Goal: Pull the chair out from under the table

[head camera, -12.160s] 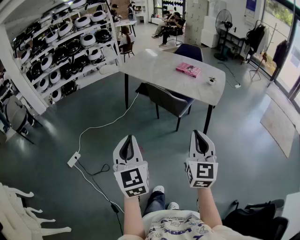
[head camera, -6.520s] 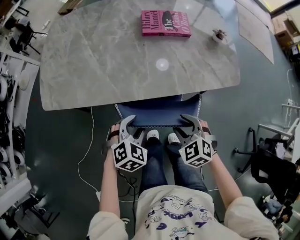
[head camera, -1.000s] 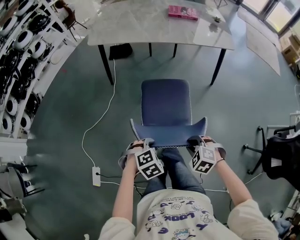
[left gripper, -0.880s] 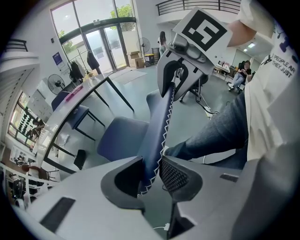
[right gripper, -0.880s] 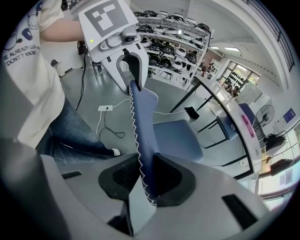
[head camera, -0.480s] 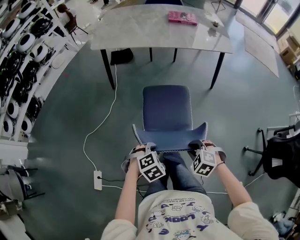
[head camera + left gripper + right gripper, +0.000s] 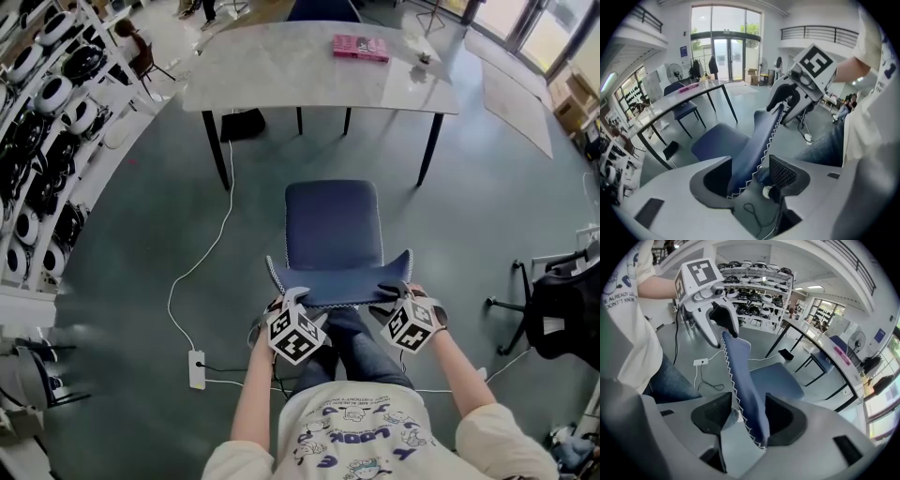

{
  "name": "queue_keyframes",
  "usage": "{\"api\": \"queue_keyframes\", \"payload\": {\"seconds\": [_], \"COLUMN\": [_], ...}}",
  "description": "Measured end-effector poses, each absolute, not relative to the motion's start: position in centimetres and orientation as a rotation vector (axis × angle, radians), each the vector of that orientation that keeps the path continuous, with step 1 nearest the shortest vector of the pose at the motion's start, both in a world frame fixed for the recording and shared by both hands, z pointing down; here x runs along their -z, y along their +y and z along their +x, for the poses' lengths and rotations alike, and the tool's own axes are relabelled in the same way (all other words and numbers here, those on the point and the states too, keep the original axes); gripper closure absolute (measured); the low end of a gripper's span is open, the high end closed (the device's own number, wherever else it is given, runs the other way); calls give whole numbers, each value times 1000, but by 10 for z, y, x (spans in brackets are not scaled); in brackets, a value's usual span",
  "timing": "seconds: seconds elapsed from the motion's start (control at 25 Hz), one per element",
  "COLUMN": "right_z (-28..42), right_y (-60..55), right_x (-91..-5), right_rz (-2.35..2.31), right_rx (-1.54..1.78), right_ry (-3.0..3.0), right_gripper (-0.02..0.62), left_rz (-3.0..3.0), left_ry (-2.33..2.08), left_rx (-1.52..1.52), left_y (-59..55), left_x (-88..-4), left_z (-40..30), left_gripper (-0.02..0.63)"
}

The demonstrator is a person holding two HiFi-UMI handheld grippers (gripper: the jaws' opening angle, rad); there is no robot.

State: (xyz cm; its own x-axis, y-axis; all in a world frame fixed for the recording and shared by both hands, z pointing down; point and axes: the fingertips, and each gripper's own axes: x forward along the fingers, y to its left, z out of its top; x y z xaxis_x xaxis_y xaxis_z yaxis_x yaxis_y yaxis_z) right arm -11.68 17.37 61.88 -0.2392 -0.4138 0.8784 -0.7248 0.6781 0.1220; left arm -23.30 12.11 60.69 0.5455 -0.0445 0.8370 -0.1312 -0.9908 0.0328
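While each straddles one chair back [image 7: 339,281], left claw [image 7: 750,164] and right claw [image 7: 747,401] have just spread open.

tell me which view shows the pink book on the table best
The head view: it looks down on the pink rectangular book, cover and outline whole, on the grey marble table. Both gripper views catch it only edge-on, as a thin pink sliver.

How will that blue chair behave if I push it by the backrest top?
The chair probably slides rather than tips on the smooth floor; pushing high on the backrest could rock it. The stitched fabric backrest looks stiff yet grippy, unlikely to slip.
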Motion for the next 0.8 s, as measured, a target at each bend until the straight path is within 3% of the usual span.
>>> {"api": "queue_keyframes", "payload": {"seconds": [0.16,0.4,0.48,0.64,0.8], "right_z": [-122,-109,-96,-75,-68], "right_y": [173,144,129,108,95], "right_x": [-596,-523,-490,-433,-386], "right_rz": [999,1360,1545,1830,1992], "right_rx": [-482,-601,-573,-430,-283], "right_ry": [-1980,-2157,-2162,-2104,-2052], "right_gripper": [342,348,397,447,499], "left_rz": [2686,2747,2775,2837,2832], "left_ry": [-195,-377,-488,-746,-975], "left_rx": [-1313,-1079,-990,-853,-637], "left_y": [117,92,74,40,15], "left_x": [-586,-532,-506,-448,-391], "left_z": [-233,-239,-242,-252,-258], "left_gripper": [330,332,371,519,561]}}
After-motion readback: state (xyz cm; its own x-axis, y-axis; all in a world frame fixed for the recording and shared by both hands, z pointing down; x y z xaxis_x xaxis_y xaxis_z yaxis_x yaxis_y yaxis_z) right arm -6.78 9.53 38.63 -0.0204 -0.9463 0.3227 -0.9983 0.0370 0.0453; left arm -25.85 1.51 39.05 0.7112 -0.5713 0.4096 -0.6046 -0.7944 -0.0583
